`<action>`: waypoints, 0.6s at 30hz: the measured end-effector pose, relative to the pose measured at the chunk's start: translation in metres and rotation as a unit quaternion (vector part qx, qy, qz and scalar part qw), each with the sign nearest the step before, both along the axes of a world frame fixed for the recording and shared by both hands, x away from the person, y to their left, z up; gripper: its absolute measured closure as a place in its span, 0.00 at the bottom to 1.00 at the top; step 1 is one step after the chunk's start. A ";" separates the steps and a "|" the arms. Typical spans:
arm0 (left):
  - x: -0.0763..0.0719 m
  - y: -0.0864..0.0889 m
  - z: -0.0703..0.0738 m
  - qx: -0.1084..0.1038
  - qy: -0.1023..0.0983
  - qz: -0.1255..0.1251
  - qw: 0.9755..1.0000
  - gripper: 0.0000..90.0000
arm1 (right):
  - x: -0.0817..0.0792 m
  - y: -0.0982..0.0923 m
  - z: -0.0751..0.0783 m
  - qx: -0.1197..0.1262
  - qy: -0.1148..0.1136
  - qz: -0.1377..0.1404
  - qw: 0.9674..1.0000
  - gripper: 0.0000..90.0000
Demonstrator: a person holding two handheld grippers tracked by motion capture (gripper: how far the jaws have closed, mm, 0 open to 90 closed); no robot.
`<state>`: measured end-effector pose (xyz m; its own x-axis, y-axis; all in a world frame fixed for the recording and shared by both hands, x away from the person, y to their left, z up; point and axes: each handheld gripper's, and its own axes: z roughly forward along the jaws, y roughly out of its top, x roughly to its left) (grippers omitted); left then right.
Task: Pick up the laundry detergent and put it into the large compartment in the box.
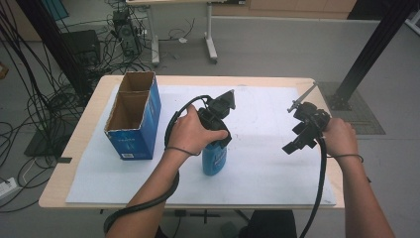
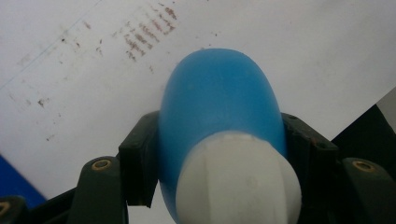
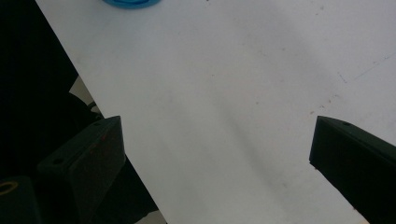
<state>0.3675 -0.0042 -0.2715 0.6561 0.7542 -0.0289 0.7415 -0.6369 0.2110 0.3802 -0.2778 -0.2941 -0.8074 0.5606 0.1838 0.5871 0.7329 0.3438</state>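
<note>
Because the left gripper has its jaws clamped on the blue bottle just under the white cap, the hold sits at the shoulder, which looks the safest place: smooth rounded plastic would likely slip lower down. The bottle stands upright near the middle of the white sheet; it seems light and fairly stiff. The right gripper hangs well apart, jaws spread and empty. Farther left stands the open box.
</note>
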 end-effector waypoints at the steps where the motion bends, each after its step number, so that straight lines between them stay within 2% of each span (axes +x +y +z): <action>1: 0.000 0.000 0.000 0.000 0.000 0.000 1.000 0.42 | 0.000 0.000 0.000 -0.001 0.000 -0.001 1.000 0.04; 7: -0.001 -0.001 0.007 0.008 -0.014 0.002 1.000 0.42 | 0.000 -0.001 0.000 -0.002 0.001 -0.003 1.000 0.04; 18: -0.003 -0.005 0.038 0.003 -0.021 -0.007 1.000 0.42 | 0.001 0.000 0.003 -0.003 -0.001 -0.001 1.000 0.04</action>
<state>0.3644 -0.0088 -0.2331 0.6666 0.7454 0.0034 0.7235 -0.6482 0.2374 0.3808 -0.2776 -0.2911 -0.8070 0.5630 0.1783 0.5874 0.7340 0.3409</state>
